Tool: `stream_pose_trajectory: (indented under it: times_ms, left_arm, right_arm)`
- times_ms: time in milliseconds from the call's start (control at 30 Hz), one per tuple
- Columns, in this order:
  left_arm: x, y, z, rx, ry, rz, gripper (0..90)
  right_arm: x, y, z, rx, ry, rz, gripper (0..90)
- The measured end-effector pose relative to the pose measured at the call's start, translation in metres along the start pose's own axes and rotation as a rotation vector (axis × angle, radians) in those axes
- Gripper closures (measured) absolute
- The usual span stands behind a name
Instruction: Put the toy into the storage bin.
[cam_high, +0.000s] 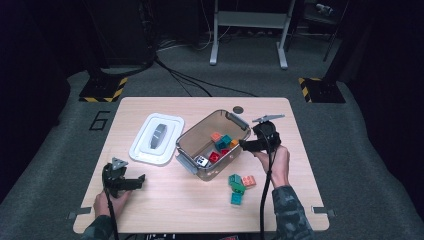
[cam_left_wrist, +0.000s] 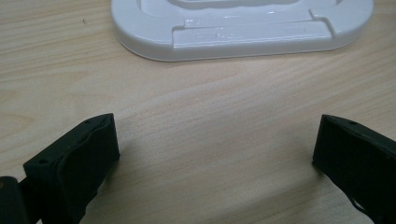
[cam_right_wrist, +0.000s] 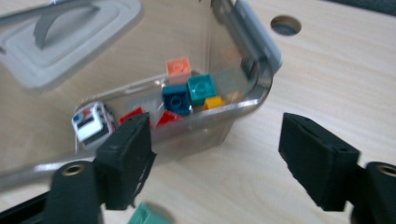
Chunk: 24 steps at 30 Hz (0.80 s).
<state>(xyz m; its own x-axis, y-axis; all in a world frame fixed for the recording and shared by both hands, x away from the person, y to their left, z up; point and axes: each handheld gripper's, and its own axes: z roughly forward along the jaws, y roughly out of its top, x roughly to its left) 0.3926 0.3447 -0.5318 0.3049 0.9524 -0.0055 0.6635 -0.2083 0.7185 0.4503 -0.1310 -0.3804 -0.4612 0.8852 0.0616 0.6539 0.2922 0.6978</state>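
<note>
Right tool (cam_right_wrist: 215, 158) gapes beside bin rim (cam_right_wrist: 252, 100).

lid (cam_high: 156, 138) left of bin (cam_high: 186, 142) — blocks (cam_high: 221, 142) inside, more blocks (cam_high: 239, 184) before it

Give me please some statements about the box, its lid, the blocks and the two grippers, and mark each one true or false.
1. The white lid lies on the table, left of the clear box. True.
2. The box is empty. False: several coloured blocks are inside, among them an orange block and a white toy car.
3. Some blocks lie on the table outside the box. True.
4. The right gripper is shut on a block. False: its jaws stand apart with nothing between them, near the box rim.
5. The left gripper holds the lid. False: it is open, and the lid lies apart, beyond it.
</note>
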Motion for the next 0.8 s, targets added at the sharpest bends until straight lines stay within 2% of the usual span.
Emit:
stream_pose_trajectory:
  times_ms: [100,233,267,467,633,733,767,800]
  left_arm:
    - [0.000,0.000,0.000,0.000,0.000,0.000,0.0]
    - [0.000,0.000,0.000,0.000,0.000,0.000,0.0]
    - [0.000,0.000,0.000,0.000,0.000,0.000,0.0]
    - [0.000,0.000,0.000,0.000,0.001,0.000,0.0]
    - [0.000,0.000,0.000,0.000,0.001,0.000,0.0]
    - [0.000,0.000,0.000,0.000,0.001,0.000,0.0]
    - [0.000,0.000,0.000,0.000,0.000,0.000,0.0]
    - [0.000,0.000,0.000,0.000,0.000,0.000,0.0]
  right_arm:
    - [0.001,-0.014,-0.003,0.013,0.006,-0.006,15.4]
    - [0.006,-0.031,-0.004,0.013,0.025,-0.008,11.8]
    - [0.008,-0.035,-0.004,0.016,0.035,0.002,10.4]
    - [0.017,-0.058,0.003,0.030,0.089,-0.011,1.8]
    - [0.025,-0.076,0.006,0.049,0.121,-0.034,1.4]
    - [0.030,-0.086,0.008,0.065,0.123,-0.068,2.4]
    - [0.033,-0.090,0.008,0.077,0.125,-0.057,3.5]
    - [0.034,-0.093,0.009,0.078,0.128,-0.070,6.0]
